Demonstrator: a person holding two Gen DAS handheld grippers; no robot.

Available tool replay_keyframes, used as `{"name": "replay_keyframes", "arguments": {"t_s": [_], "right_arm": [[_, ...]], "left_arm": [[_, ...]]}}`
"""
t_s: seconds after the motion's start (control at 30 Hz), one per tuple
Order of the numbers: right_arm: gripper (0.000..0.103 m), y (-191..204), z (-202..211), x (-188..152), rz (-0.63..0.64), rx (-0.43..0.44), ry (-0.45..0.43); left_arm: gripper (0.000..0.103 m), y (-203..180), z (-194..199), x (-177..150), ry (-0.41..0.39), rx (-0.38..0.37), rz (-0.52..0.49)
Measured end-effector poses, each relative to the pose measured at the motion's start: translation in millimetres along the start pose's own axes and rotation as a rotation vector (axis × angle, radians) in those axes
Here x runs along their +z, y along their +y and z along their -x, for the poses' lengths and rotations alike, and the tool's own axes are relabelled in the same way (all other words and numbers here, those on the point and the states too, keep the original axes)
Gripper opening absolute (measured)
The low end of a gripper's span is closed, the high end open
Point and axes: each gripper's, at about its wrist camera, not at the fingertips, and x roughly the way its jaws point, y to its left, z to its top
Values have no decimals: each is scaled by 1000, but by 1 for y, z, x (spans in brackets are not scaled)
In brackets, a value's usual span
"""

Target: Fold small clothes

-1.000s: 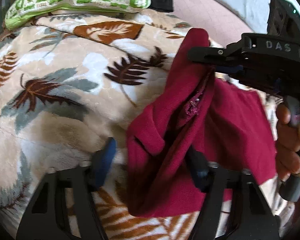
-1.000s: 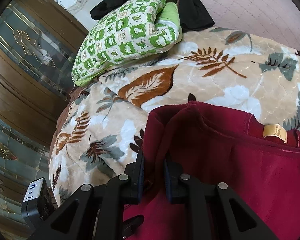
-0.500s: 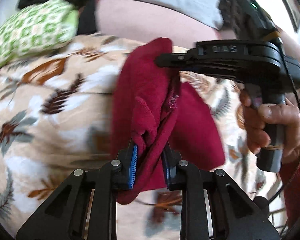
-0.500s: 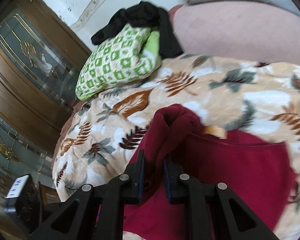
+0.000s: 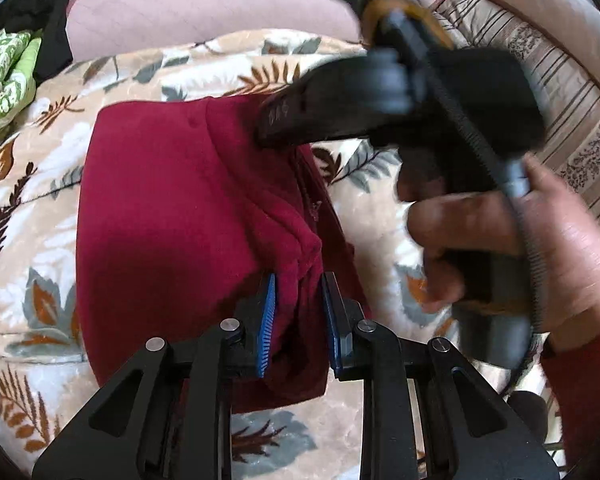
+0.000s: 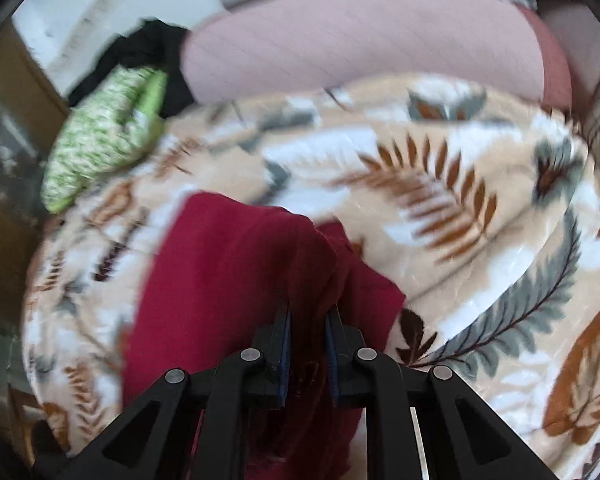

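Two grippers were clamped on one dark red fleece garment (image 5: 172,208) spread over a leaf-print blanket (image 5: 40,240) on the bed. Left gripper (image 5: 298,316): blue pads closed on a bunched fold at the garment's near right edge, cloth pinched between them. Right gripper (image 6: 308,344): jaws near together, also gripping a gathered ridge of the same cloth; in the left view it showed farther off, its tip on the garment's far edge, held by a hand (image 5: 512,248). Garment lay partly doubled, left half flat on the blanket, right edge lifted into the two grips. Green patterned pillow (image 6: 100,148) sat at the far left, well apart. Judgement: fabric soft, light, limp, thick enough to bunch; it would sag between holds, not slip much. Best taken at hems or corners, not mid-panel, so that folds land square.
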Motion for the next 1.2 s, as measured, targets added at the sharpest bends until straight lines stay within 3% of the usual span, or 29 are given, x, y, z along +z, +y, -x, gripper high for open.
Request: {"name": "replay_keyframes", "arguments": {"t_s": [0.07,0.1,0.17,0.27,0.4,0.53,0.63,0.7,0.8,0.83,0.93,1.1,1.17,1.2], "right_arm": [[14,-3,-5,-3,-4,12,-14],[17,-6,0,-4,-8,16,-26],[26,-11,15,-7,-31,12,-41],[35,-13,51,-23,-61,77,-60],[44,3,74,-54,-83,204,-33],[47,7,60,-79,-186,271,30],[47,7,35,-90,-255,284,80],[47,13,26,-94,-260,329,67],[19,26,35,-93,-136,241,39],[18,29,43,-91,-97,225,24],[17,31,66,-90,-13,152,-14],[18,11,30,-104,-50,101,69],[22,8,41,-105,-53,91,35],[31,8,50,-104,-51,62,19]], "left_arm": [[30,5,17,0,-6,-37,4],[38,8,30,-2,-17,-51,-2],[45,15,55,-8,-54,-64,-22],[46,32,79,-15,-93,-19,-38],[46,60,78,-24,-105,136,-32],[46,85,62,-34,-61,106,60],[46,84,49,-43,-42,133,61],[46,81,39,-44,-21,127,70],[46,78,39,-44,-16,125,61],[46,77,43,-42,-30,126,55],[46,75,45,-38,-59,137,56],[46,71,19,-38,-15,175,58],[46,71,22,-39,-29,185,57],[46,70,25,-38,-36,187,55]]}}
